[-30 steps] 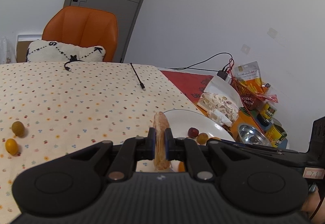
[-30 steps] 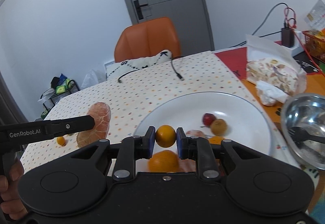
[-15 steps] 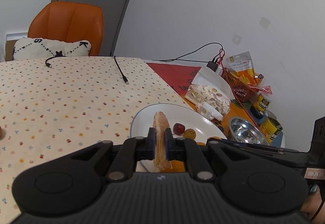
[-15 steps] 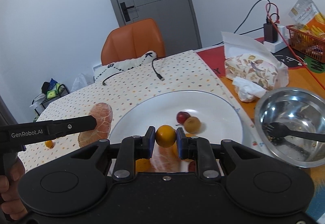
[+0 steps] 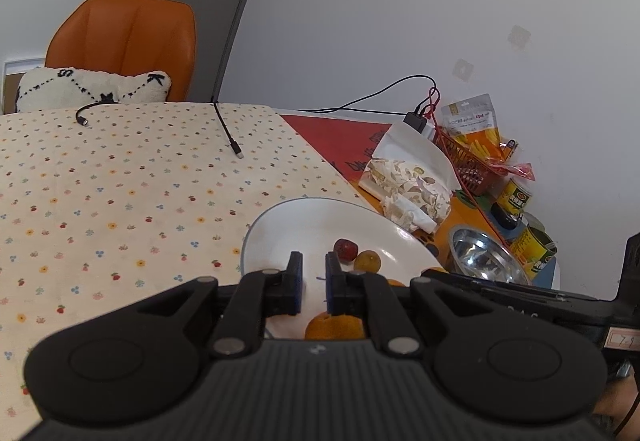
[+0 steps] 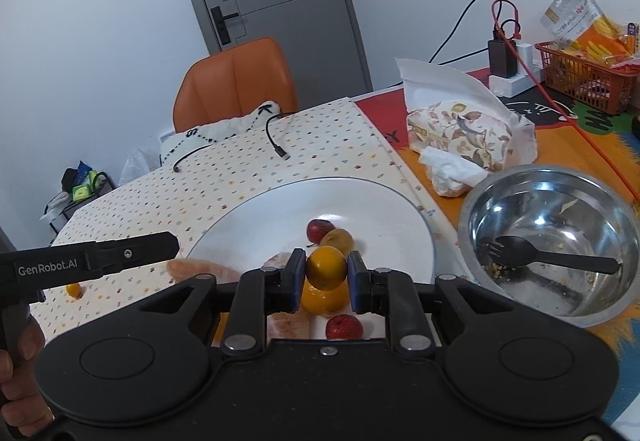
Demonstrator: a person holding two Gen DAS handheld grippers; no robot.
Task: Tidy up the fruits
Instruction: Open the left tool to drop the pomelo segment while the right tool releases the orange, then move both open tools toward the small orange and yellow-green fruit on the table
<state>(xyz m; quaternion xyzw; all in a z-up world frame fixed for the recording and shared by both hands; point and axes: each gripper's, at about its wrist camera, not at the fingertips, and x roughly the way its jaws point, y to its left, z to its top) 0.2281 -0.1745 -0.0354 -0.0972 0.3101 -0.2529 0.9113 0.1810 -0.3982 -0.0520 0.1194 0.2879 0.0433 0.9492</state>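
Observation:
A white plate (image 6: 380, 209) sits on the dotted cloth and holds a red fruit (image 6: 318, 230), a yellow-brown fruit (image 6: 337, 241), an orange (image 6: 324, 301) and another red fruit (image 6: 344, 326). My right gripper (image 6: 326, 268) hangs over the plate's near side, shut on a small round orange fruit (image 6: 326, 261). My left gripper (image 5: 314, 283) is over the plate (image 5: 304, 225), its pads a narrow gap apart with nothing between them. A pale orange oblong fruit (image 6: 200, 268) lies at the plate's left rim, just under the left gripper's finger (image 6: 160, 247).
A steel bowl (image 6: 520, 201) with a black spork stands right of the plate, a tissue pack (image 6: 460, 137) behind it, and a red basket (image 6: 584, 81) by the wall. Cables (image 5: 228, 133) lie on the far cloth. A small orange fruit (image 6: 74, 289) lies left.
The oblong fruit that my left gripper held is out of its jaws and lies at the plate's rim. Both grippers have shifted further over the plate. The right still holds its fruit.

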